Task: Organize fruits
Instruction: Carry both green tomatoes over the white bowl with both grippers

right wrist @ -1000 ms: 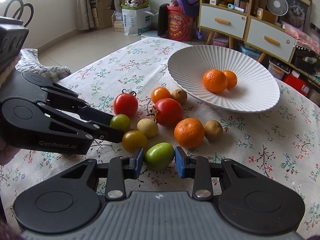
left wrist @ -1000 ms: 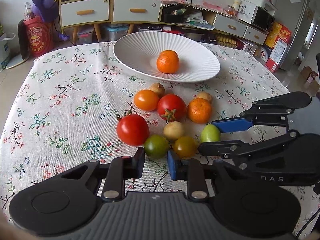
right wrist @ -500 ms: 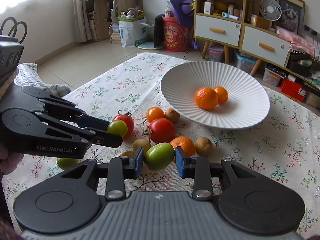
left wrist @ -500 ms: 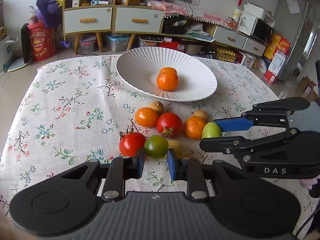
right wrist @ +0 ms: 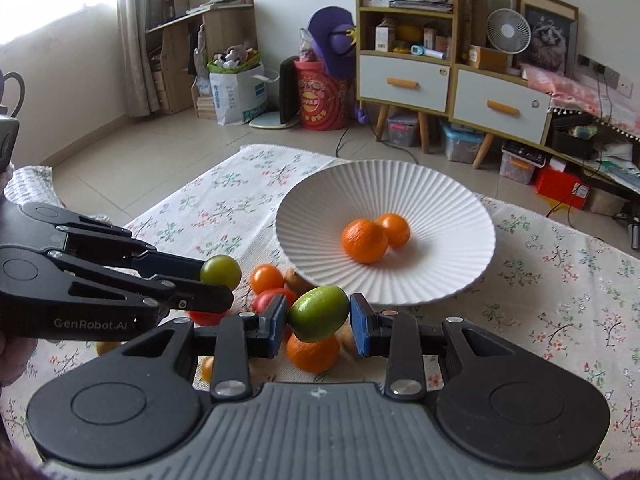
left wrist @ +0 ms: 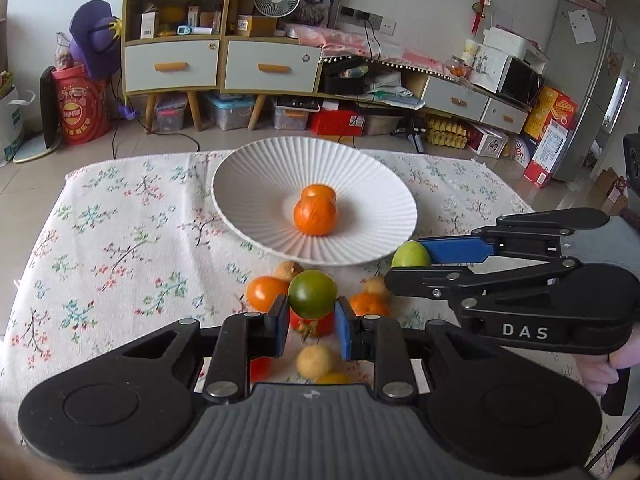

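My left gripper [left wrist: 312,322] is shut on a dark green tomato [left wrist: 313,294], held above the fruit pile. My right gripper [right wrist: 319,326] is shut on a light green oval fruit [right wrist: 319,313]; it shows in the left wrist view [left wrist: 411,254] beside the plate's near rim. The white ribbed plate [left wrist: 256,184] holds two oranges [left wrist: 315,216]. Below the grippers lie an orange tomato [left wrist: 264,292], a red tomato [left wrist: 316,324], a mandarin [left wrist: 368,305] and small yellow-brown fruits [left wrist: 315,361]. In the right wrist view the left gripper [right wrist: 218,280] holds the green tomato [right wrist: 221,272] left of the plate [right wrist: 440,200].
A floral tablecloth [left wrist: 120,248] covers the table, bare on the left side. Behind the table stand drawer cabinets [left wrist: 224,64], a red barrel [left wrist: 80,110], storage boxes and a fridge [left wrist: 588,92]. A person's hand [left wrist: 608,368] grips the right tool.
Both grippers rose off the tablecloth with their fruits and moved toward the plate. The pile of fruit now sits below and behind the fingers; the plate appears closer.
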Demonstrator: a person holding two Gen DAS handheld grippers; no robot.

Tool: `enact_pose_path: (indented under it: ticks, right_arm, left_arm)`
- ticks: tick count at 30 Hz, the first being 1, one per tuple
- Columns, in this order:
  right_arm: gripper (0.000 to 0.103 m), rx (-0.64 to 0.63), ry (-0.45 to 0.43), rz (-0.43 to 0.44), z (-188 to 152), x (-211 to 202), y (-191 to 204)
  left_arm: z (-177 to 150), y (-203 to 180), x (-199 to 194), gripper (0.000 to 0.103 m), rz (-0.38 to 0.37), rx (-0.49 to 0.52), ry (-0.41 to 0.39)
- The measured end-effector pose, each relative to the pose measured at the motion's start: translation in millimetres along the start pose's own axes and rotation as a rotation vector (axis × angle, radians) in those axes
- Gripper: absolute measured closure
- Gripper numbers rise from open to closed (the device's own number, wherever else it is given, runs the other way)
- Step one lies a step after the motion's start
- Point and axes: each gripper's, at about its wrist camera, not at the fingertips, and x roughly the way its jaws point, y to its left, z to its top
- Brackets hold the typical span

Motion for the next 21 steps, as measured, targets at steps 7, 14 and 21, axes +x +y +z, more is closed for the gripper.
enact_pose_path:
  ticks: [7,14,21]
  right_arm:
    - [0.072,0.051,-0.005,-0.047,7,14,-15]
    - [0.072,0.098,-0.015,-0.085,15,23,-30]
    - [0.072,0.114,0.003,-0.119,10,30,-42]
  left_arm:
    - [21,-8,17,0.089,0.026,0.004,-0.022]
    - [40,1,45,0.089,0.088,-0.042,-0.021]
    - [52,-2,67,0.089,0.132,0.012,-0.009]
